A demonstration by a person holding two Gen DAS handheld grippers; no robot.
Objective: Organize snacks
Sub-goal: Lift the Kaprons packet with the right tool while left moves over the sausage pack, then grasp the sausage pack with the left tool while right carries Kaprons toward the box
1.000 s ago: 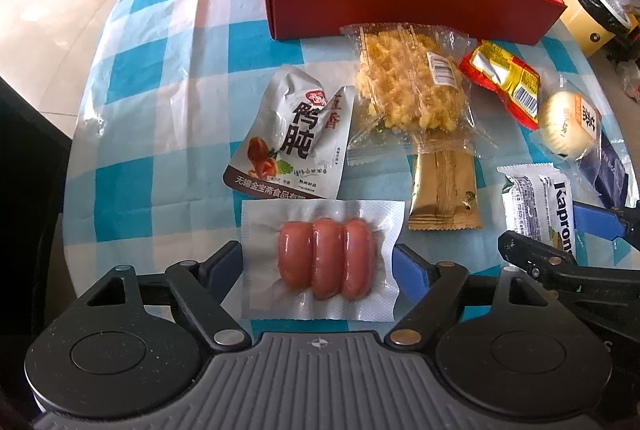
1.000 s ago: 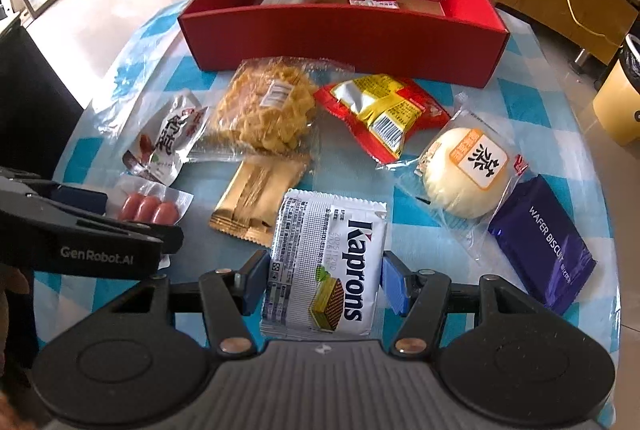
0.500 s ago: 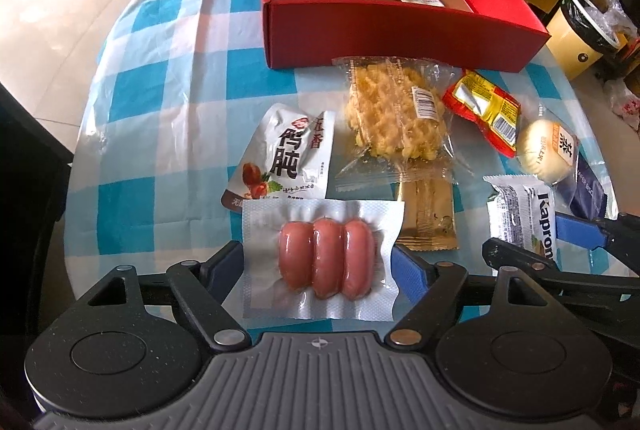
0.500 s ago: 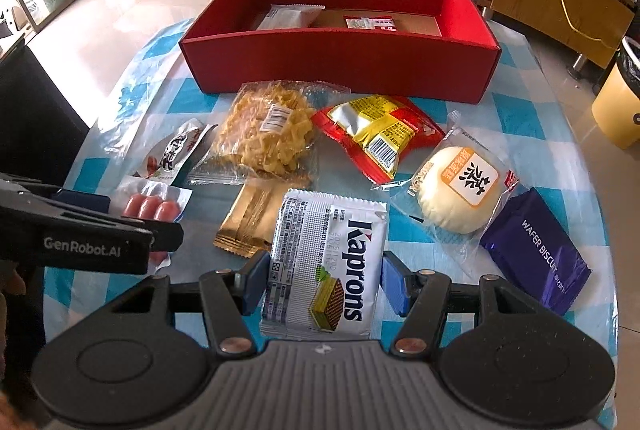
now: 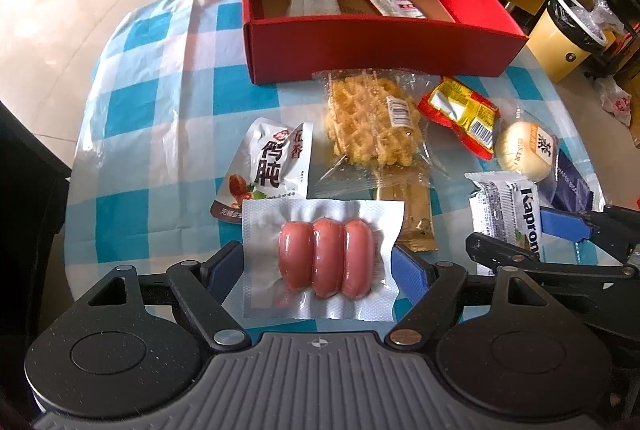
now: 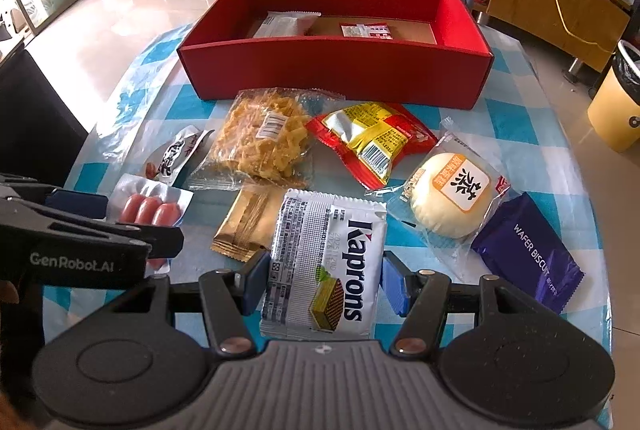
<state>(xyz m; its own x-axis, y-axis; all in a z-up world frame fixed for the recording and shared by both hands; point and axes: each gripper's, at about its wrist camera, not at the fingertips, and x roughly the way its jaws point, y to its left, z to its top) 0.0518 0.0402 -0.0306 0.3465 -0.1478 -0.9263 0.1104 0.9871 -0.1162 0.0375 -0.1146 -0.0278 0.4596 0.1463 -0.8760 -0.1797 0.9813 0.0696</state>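
Here, at the left, the left gripper [image 5: 318, 266] pinches the vacuum-sealed sausage pack [image 5: 322, 258] by its side edges, the pack raised in front of the duck-gizzard pouch [image 5: 268, 169] on the blue-checked tablecloth [image 5: 160, 101]. Further right lie the waffle bag [image 6: 260, 137] and, partly under it, a gold sachet [image 6: 248, 226]. Next, the right gripper [image 6: 322, 280] clamps the Kaprons wafer packet [image 6: 326, 266] between its blue pads. Beyond it sit the red-and-yellow packet [image 6: 372, 141], the wrapped bun [image 6: 456, 193] and the purple wafer biscuit pack [image 6: 528, 254]. Behind them all, the red box [image 6: 336, 69] holds two packets.
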